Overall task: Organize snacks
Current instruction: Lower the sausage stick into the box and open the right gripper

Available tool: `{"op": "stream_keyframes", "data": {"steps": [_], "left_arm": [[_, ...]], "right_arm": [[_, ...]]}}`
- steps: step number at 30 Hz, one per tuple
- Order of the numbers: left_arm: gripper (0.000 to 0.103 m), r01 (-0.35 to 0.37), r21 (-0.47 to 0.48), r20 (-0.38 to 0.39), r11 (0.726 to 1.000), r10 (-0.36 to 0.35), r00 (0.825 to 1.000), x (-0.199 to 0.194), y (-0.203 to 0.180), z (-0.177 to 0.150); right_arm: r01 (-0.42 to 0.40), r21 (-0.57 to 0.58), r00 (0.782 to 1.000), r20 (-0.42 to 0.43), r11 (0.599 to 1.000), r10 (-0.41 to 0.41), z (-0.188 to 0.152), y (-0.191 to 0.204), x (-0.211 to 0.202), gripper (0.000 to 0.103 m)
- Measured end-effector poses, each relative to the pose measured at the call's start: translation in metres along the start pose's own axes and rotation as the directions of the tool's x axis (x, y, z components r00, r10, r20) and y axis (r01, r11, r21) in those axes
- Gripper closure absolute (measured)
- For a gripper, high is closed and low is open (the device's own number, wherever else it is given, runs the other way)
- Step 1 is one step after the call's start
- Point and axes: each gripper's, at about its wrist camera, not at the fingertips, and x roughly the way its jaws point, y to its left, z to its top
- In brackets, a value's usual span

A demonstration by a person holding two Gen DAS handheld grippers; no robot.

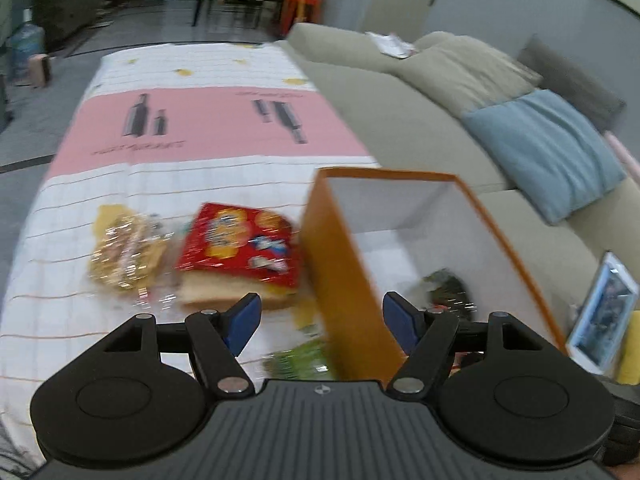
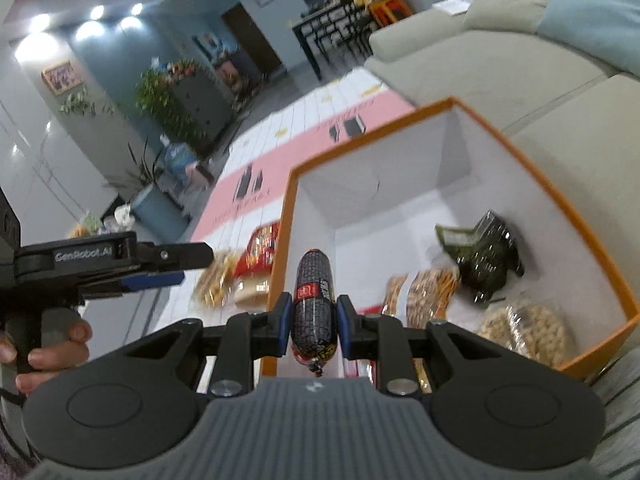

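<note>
My right gripper is shut on a dark sausage stick with a red label and holds it over the near left corner of the orange box. Inside the box lie a dark green packet, a peanut bag and orange-brown snack bags. My left gripper is open and empty, straddling the orange box's near wall. It also shows in the right wrist view left of the box. On the table lie a red snack bag, a golden clear-wrapped snack and a green packet.
The table has a white and pink cloth. A beige sofa with a blue cushion runs along the right. A phone lies near the box at right. Chairs and plants stand further back.
</note>
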Motion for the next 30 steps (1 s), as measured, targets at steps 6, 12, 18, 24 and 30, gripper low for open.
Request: {"op": "stream_keyframes", "data": {"steps": [6,12,18,24,30], "left_arm": [[0.022,-0.004,-0.018,0.016,1.000,0.004,1.000,-0.006,0.019,0.000],[0.022,0.020,-0.023,0.010,1.000,-0.020,1.000,-0.008,0.028,-0.004],[0.022,0.018,-0.034,0.029,0.999,-0.017,0.999,-0.015,0.035,-0.003],[0.022,0.018,-0.050,0.045,0.999,-0.016,0.999,-0.022,0.039,-0.001],[0.022,0.019,-0.047,0.050,0.999,-0.017,0.999,-0.027,0.042,-0.003]], "right_arm": [[0.015,-0.033,0.996,-0.083,0.999,-0.018,-0.005,0.012,0.025,0.078],[0.048,-0.023,0.992,-0.112,0.999,-0.050,-0.005,0.013,0.033,0.053],[0.057,0.038,0.997,0.040,0.998,-0.058,0.005,0.002,0.008,0.046],[0.067,0.075,0.993,0.095,0.995,-0.074,0.008,-0.002,-0.004,0.046],[0.075,0.002,0.988,0.132,0.997,-0.074,0.009,0.013,-0.011,0.046]]}}
